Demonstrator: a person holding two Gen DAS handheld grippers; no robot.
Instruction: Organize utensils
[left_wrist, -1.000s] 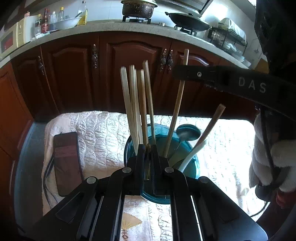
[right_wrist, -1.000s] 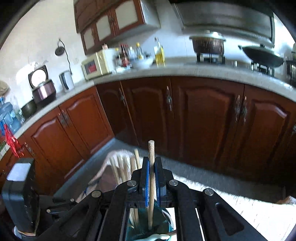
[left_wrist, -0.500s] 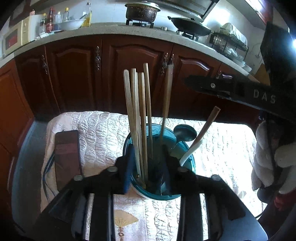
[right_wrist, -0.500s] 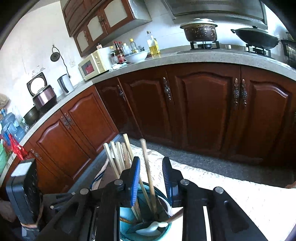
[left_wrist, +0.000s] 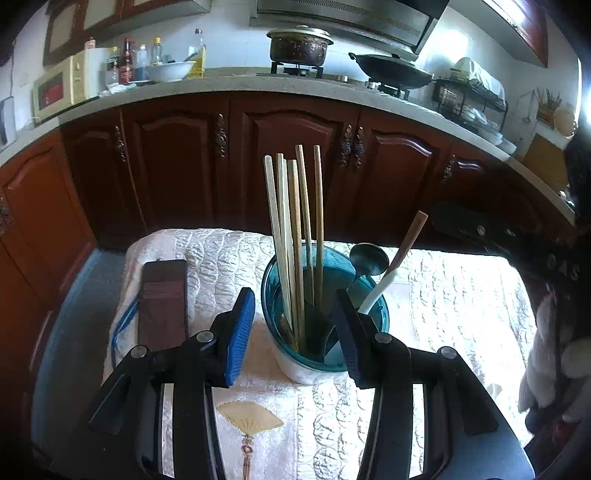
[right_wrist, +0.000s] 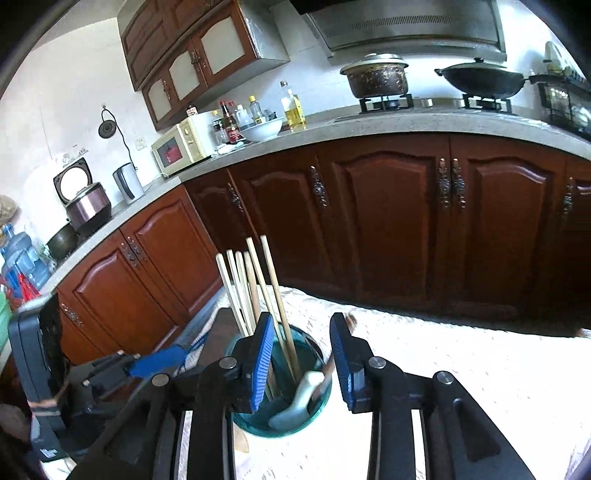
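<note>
A teal utensil holder (left_wrist: 376, 325) stands on a white quilted cloth (left_wrist: 458, 295). Several wooden chopsticks (left_wrist: 295, 229) stand upright in it, with a metal spoon (left_wrist: 367, 254) and a white-handled wooden utensil (left_wrist: 402, 243). My left gripper (left_wrist: 295, 328) is open and empty, its jaws on either side of the holder's near rim. My right gripper (right_wrist: 301, 362) is open and empty just above the holder (right_wrist: 317, 406); the chopsticks (right_wrist: 255, 284) rise left of its left pad, and a white spoon (right_wrist: 299, 402) lies inside.
A dark phone-like slab (left_wrist: 162, 299) with a blue cable lies on the cloth left of the holder. Brown kitchen cabinets (left_wrist: 288, 162) run behind the table. The left gripper body (right_wrist: 74, 373) shows in the right wrist view.
Both grippers were shut on chopsticks a second ago. They have opened, let the chopsticks drop into the holder, and drawn back and up from it.
</note>
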